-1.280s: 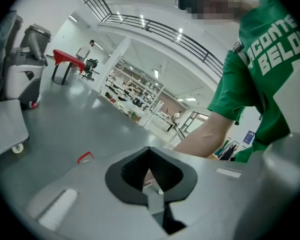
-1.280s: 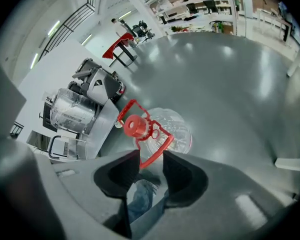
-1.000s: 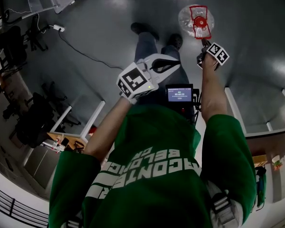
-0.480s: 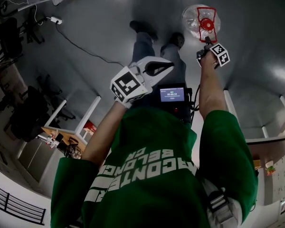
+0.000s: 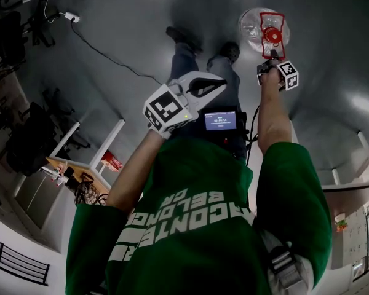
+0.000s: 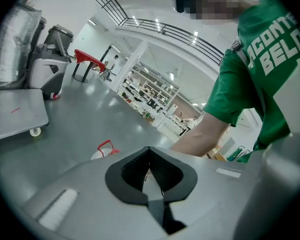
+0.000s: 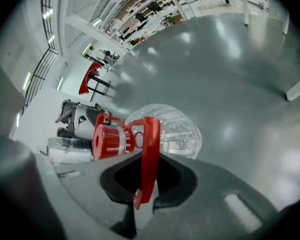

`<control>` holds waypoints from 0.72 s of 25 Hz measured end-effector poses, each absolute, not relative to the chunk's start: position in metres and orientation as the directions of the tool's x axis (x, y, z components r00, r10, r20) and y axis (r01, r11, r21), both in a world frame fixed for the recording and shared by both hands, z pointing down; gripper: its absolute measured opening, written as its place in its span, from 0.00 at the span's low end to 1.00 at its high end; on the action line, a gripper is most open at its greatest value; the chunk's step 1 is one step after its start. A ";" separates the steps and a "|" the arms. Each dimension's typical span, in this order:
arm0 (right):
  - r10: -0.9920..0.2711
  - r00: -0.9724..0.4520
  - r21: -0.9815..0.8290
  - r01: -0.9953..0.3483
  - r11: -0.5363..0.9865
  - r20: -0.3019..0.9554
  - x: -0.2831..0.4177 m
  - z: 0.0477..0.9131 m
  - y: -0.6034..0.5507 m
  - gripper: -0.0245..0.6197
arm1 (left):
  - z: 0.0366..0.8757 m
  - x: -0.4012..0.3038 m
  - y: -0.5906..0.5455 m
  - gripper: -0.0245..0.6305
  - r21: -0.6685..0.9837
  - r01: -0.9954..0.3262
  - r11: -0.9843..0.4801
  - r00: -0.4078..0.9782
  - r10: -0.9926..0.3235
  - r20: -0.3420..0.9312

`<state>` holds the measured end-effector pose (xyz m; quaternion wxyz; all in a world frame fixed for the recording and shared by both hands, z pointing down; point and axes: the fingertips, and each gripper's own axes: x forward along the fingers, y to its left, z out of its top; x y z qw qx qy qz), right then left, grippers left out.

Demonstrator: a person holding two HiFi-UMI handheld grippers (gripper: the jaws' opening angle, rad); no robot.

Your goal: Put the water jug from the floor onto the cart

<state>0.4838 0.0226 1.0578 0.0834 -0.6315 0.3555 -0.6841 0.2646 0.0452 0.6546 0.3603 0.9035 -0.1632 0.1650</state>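
The water jug (image 5: 256, 22) is a clear bottle with a red cap and a red carry handle (image 5: 273, 24); it stands on the grey floor ahead of my feet. My right gripper (image 5: 271, 56) points steeply down at it. In the right gripper view the red handle (image 7: 150, 149) runs between the jaws of the right gripper (image 7: 146, 176), which are closing and hold it. The jug's body (image 7: 177, 129) lies just beyond. My left gripper (image 5: 221, 82) hangs shut and empty over my legs; its view shows its tips (image 6: 149, 149) touching, the jug (image 6: 103, 151) low behind them.
A flat grey cart (image 6: 15, 116) on castors stands at the left in the left gripper view, with a floor-cleaning machine (image 6: 51, 59) behind it. A cable (image 5: 111, 57) crosses the floor. White table frames (image 5: 104, 147) stand at both sides.
My right gripper has sunk onto the jug's handle and rolled. The left gripper has dropped a little.
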 end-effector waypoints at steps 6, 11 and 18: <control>-0.597 -0.207 -0.631 -0.300 -0.716 0.775 0.487 1.049 0.015 0.06 | 0.652 0.264 0.045 0.05 0.592 -0.416 -0.691 0.889 -0.170 0.425; -0.575 -0.255 -0.629 -0.337 -0.700 0.777 0.475 1.042 0.010 0.06 | 0.644 0.266 0.043 0.05 0.586 -0.401 -0.704 0.896 -0.167 0.412; -0.565 -0.300 -0.639 -0.375 -0.671 0.769 0.463 1.017 0.008 0.06 | 0.625 0.265 0.042 0.05 0.573 -0.385 -0.723 0.898 -0.152 0.412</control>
